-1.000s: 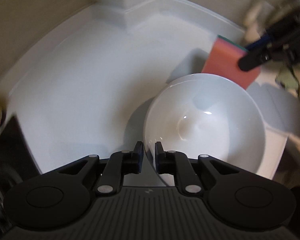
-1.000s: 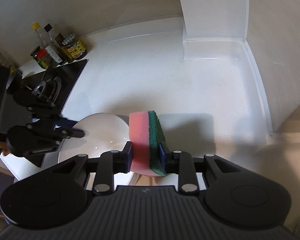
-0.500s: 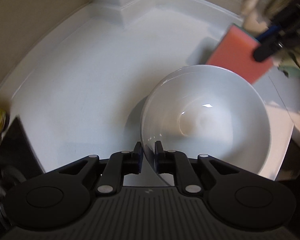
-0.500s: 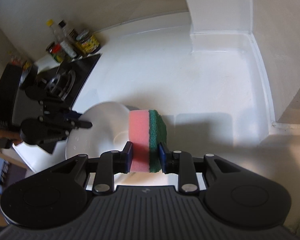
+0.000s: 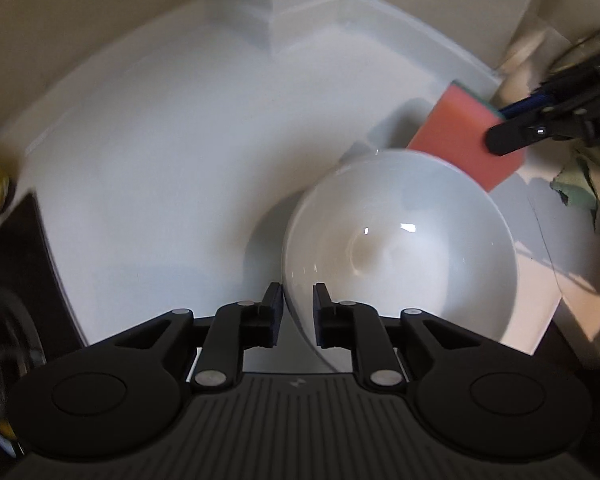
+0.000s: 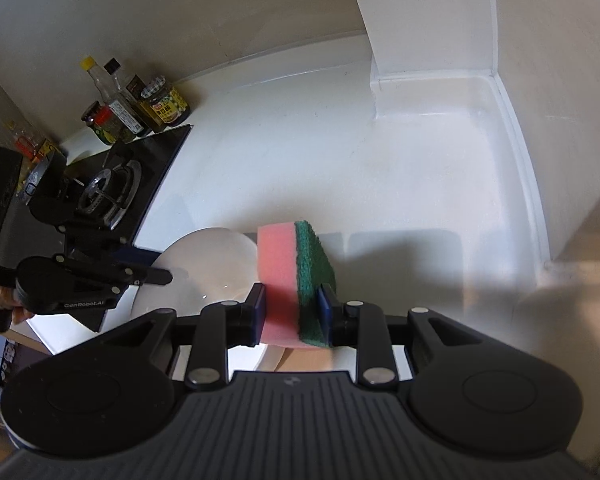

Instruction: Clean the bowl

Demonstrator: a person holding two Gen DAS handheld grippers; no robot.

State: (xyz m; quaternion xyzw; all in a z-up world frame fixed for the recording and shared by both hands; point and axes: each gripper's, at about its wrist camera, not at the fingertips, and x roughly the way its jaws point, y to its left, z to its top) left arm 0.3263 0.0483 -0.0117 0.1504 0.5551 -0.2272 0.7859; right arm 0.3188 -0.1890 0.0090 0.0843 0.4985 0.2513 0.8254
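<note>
Left wrist view: my left gripper (image 5: 295, 304) stays clamped on the near rim of the glossy white bowl (image 5: 400, 248), which sits lower and further right in view than half a second ago, with the sponge (image 5: 460, 140) back beside its far rim above the white countertop (image 5: 171, 168). Only the right wrist view shows the sauce bottles (image 6: 135, 104) and gas burner (image 6: 103, 196). My right gripper (image 6: 292, 312) pinches the spongy pink block and its coarse green pad.
</note>
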